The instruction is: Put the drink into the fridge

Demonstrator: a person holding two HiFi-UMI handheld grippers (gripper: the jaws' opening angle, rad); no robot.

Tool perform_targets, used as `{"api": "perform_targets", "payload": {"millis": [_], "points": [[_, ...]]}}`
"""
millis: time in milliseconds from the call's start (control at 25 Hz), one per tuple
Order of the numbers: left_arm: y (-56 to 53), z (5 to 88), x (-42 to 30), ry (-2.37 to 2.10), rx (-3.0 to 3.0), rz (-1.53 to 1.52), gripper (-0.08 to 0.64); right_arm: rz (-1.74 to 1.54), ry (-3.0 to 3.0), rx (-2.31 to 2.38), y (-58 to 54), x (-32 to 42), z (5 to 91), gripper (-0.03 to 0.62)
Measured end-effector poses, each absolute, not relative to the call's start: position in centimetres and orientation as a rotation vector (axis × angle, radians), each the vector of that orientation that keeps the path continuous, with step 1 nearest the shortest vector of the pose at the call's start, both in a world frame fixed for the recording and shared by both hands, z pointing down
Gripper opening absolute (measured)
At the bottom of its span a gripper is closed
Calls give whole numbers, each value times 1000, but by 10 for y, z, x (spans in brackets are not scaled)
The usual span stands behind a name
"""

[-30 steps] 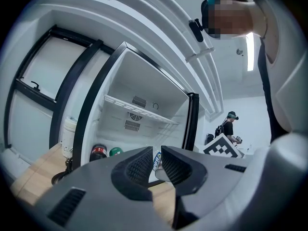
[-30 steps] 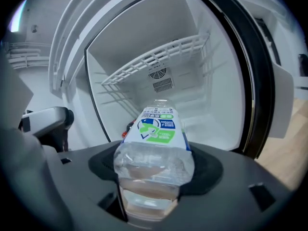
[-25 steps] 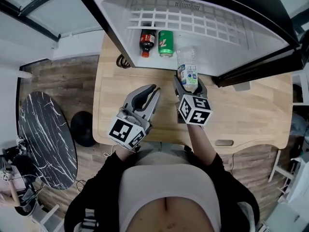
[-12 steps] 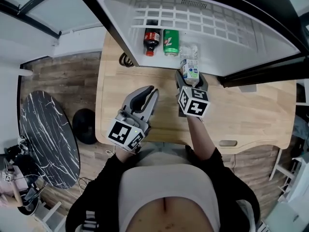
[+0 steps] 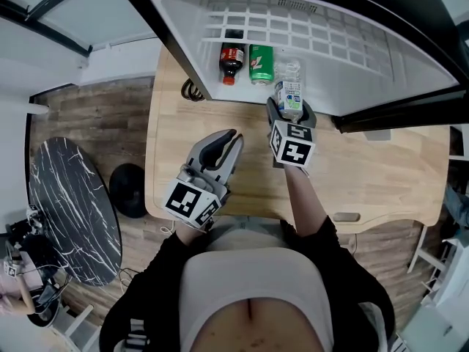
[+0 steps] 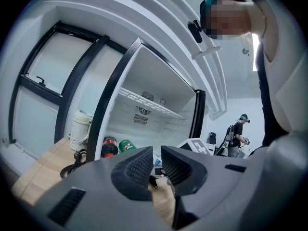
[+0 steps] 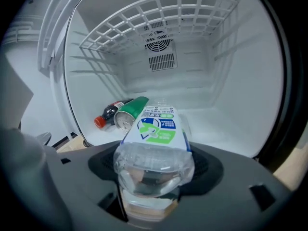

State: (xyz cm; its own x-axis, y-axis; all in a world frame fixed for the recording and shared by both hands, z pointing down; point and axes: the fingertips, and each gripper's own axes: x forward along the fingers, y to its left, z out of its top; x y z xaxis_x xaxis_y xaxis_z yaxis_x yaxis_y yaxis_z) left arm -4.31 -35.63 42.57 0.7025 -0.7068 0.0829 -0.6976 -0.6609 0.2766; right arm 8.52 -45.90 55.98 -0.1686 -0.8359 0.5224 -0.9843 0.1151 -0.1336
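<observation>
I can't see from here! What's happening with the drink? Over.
Right gripper shut on water bottle, at fridge opening. Left gripper empty, jaws barely apart. Cola bottle, green can inside, left; path clear.

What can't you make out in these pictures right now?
Water bottle: its cap end, in the right gripper view, lies behind its own body; the label print is too small to read.
Cola bottle and green can: lower parts, in the left gripper view, hidden behind the left gripper.
White container beside the fridge: left gripper view, too small to identify.
</observation>
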Motion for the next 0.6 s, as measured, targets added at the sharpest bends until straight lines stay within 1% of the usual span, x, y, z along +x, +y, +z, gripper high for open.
{"api": "perform_targets", "payload": {"millis": [600], "points": [[-358, 420, -39, -1096, 2638, -62, 57, 631, -2051, 1742, -480, 83, 559, 342]]}}
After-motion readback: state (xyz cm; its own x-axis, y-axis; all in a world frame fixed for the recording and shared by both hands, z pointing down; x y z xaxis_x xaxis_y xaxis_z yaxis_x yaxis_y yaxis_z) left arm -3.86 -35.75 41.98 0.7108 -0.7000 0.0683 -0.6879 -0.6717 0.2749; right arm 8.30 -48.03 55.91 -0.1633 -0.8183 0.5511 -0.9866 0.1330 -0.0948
